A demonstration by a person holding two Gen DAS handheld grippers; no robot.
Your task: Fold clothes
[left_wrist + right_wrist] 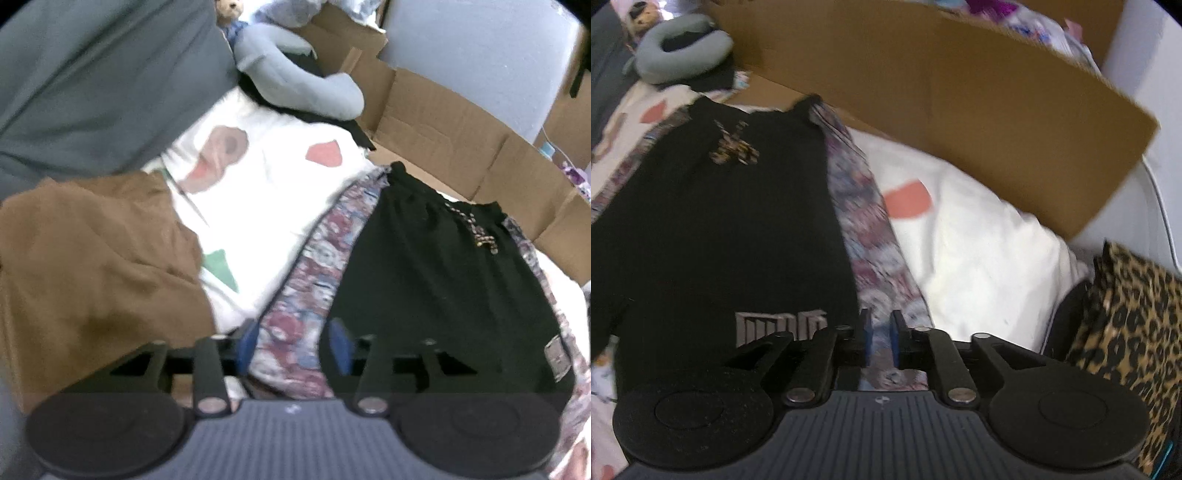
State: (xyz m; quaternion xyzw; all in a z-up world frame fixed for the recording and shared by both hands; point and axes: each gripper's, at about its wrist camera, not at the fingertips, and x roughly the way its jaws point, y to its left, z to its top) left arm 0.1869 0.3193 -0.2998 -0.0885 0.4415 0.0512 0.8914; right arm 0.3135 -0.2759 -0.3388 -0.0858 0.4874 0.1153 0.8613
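Nearest the left camera, the left gripper [295, 341] is seen with its blue pads set fairly wide apart, and the patterned side strip of the black shorts [424, 266] lies between them; whether the cloth is actually pinched cannot be told from this blurred view. In the right camera, the right gripper [881, 341] is nearly closed, only a narrow gap being left, and the other patterned strip runs through that gap, so a hold on the hem there is judged likely.

The shorts are spread flat on the white printed bedding [258, 206], hem toward the grippers, waistband and drawstring [476, 229] at the far end. A brown garment [92, 258] is heaped just beside the left gripper, and a leopard-print cloth [1134, 332] lies to the right.

Farther off, a cardboard box [436, 122] and a grey neck pillow [295, 85] are seen.

The step in hand is judged to be the taking of both hem corners. A fold toward the waistband would call for both corners being gripped firmly and carried evenly.
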